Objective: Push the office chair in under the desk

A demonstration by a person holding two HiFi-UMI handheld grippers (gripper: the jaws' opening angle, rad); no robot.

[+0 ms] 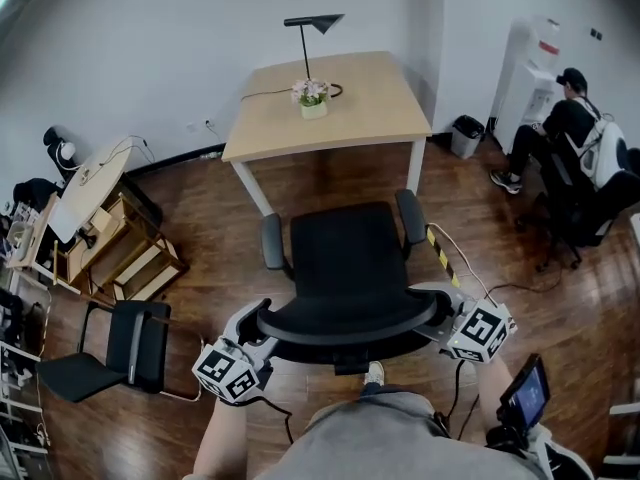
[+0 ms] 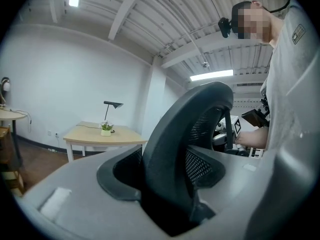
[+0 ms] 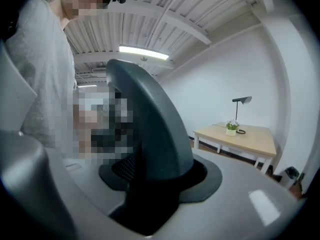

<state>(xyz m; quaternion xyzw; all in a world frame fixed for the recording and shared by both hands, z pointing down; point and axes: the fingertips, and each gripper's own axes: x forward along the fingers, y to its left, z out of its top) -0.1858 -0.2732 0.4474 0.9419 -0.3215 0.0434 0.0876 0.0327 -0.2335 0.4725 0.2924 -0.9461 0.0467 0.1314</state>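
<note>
Gripping the curved backrest (image 1: pixel 350 325) of the black office chair (image 1: pixel 345 253) at its two ends, the left claw (image 1: pixel 262 326) and the right claw (image 1: pixel 438 313) each stand partly open. The smooth moulded plastic rim is wedged between the jaws of each, with the pads pressed on it. Inside that hard rim stretches a fine black mesh. The seat is matte and dark, flanked by two grey padded armrests (image 1: pixel 272 243).

The chair faces the pale wooden bench (image 1: pixel 350 118) on white legs. It stands near the bench's front edge, with glossy dark plank floor (image 1: pixel 200 228) between them, and no part of it is under the top yet.

On the bench, toward its far side, stand a thin black lamp (image 1: pixel 312 26) with a cone shade and a small white pot of pinkish flowers (image 1: pixel 312 98).
</note>
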